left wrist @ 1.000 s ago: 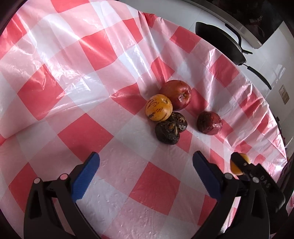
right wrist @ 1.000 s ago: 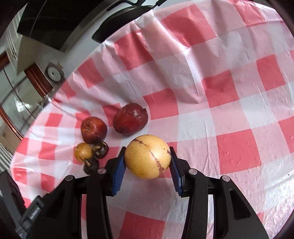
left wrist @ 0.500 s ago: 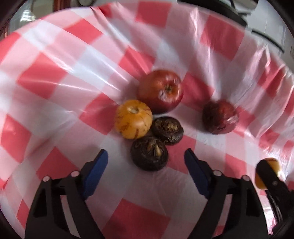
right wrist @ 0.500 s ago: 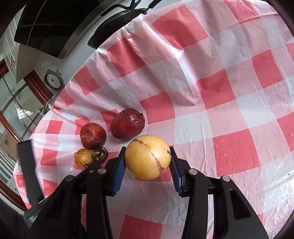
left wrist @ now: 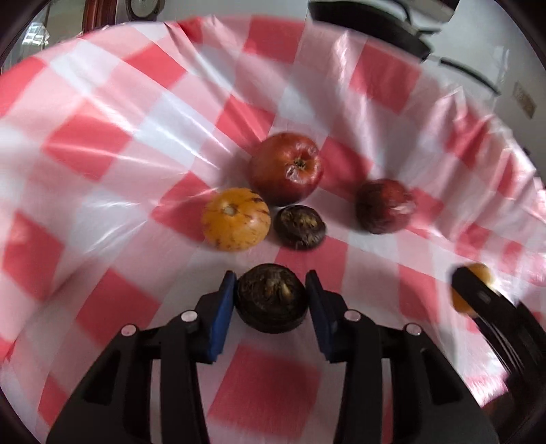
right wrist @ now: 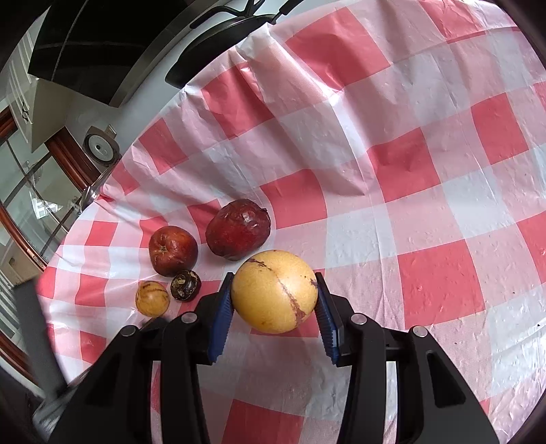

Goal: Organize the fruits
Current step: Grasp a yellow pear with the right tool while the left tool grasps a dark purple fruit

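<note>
My left gripper point(left wrist: 271, 300) is shut on a dark brown wrinkled fruit point(left wrist: 271, 297), close over the red-and-white checked cloth point(left wrist: 102, 170). Beyond it lie a second dark brown fruit point(left wrist: 299, 227), a small orange striped fruit point(left wrist: 235, 218), a red apple point(left wrist: 286, 169) and a dark red wrinkled fruit point(left wrist: 384, 206). My right gripper point(right wrist: 274, 297) is shut on a large yellow round fruit point(right wrist: 274, 290), seen at the right of the left view point(left wrist: 472, 287). The right view shows the apple point(right wrist: 173, 251), dark red fruit point(right wrist: 238, 229), orange fruit point(right wrist: 152, 298) and dark fruit point(right wrist: 185, 285).
A black pan point(left wrist: 368, 30) sits on the white counter beyond the cloth's far edge; it also shows in the right view point(right wrist: 218, 44). A window with a wooden frame point(right wrist: 30, 191) is at the left. The cloth point(right wrist: 409, 170) stretches bare to the right.
My left gripper moved forward to the fruit group and closed on the nearest dark brown fruit, which now sits apart from the others. My right gripper holds the yellow fruit almost still.
</note>
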Tool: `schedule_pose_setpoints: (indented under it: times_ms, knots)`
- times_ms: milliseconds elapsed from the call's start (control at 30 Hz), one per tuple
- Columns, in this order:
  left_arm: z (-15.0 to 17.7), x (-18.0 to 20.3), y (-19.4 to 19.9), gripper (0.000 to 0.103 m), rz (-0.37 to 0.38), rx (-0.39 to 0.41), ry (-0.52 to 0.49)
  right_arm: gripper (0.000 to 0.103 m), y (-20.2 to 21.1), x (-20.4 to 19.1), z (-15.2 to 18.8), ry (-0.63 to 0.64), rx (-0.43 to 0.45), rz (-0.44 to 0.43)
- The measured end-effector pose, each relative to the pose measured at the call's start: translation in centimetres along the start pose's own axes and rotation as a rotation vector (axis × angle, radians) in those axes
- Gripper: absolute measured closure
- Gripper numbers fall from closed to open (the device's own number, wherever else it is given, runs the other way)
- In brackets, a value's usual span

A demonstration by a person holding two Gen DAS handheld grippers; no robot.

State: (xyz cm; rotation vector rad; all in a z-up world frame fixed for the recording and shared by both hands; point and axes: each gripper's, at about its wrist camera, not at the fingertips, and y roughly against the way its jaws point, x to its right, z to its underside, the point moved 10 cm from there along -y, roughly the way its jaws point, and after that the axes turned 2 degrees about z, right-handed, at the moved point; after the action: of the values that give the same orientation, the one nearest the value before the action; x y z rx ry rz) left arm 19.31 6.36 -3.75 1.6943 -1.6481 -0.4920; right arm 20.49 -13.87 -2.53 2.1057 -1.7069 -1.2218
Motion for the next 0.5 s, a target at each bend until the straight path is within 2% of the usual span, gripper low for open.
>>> schedule_pose_setpoints:
  times_ms: [133,267,500]
  knots:
    - [2.4,-1.7,4.4,0.061,0.015,0.067,0.030,0.059,-0.1,0.0,0.0,-0.002,-0.001,0.002]
    - [5.1,-3.9,5.5,0.061,0.056,0.027,0.128,0.059,-0.1,0.0,0.0,-0.002,-0.002,0.002]
    - [4.2,-2.9,5.3,0.061,0.083,0.050,0.084,0.059,-0.2,-0.2,0.1,0.001,-0.005,-0.007]
